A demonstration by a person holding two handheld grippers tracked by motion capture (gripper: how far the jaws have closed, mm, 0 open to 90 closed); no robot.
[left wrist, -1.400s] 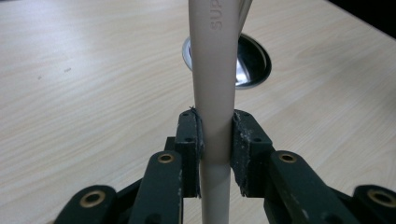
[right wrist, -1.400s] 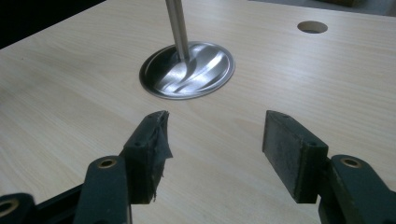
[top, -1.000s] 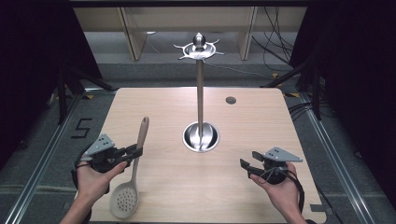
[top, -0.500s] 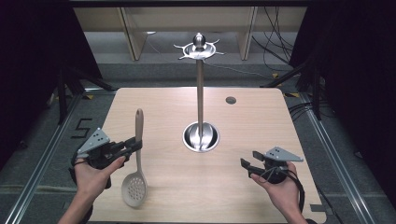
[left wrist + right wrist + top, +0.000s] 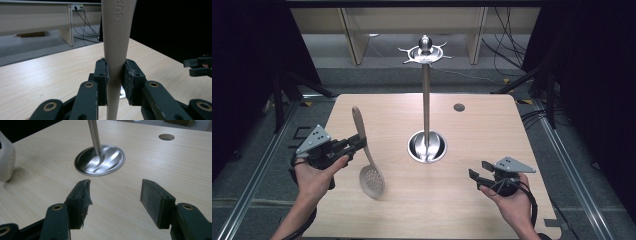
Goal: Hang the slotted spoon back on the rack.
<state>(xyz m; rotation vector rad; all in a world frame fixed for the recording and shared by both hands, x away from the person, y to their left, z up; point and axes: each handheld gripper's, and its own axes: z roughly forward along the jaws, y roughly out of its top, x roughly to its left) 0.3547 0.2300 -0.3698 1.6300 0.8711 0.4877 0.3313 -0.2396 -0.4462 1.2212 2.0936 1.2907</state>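
Two left fingers [image 5: 114,82] clamp slotted spoon [image 5: 371,177] handle, bowl tilted down | right fingers [image 5: 113,205] open, empty

Lab: black curtains [image 5: 252,75], floor rails [image 5: 257,165], loose cables [image 5: 507,45].

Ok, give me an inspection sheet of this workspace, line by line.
Surface: wooden table, round hole near the far edge.
Job's things: beige slotted spoon, handle tilted up, bowl low over the table; metal stand on a round base, hooks at the top bare.
Clutter: nothing seen.
Grippers: left gripper shut on the spoon's handle; right gripper open, nothing between its jaws, above the table.
Cables: black cable trails from the right gripper; loose wires on the floor behind.
Surroundings: grey floor, pale bench legs, dark curtains.
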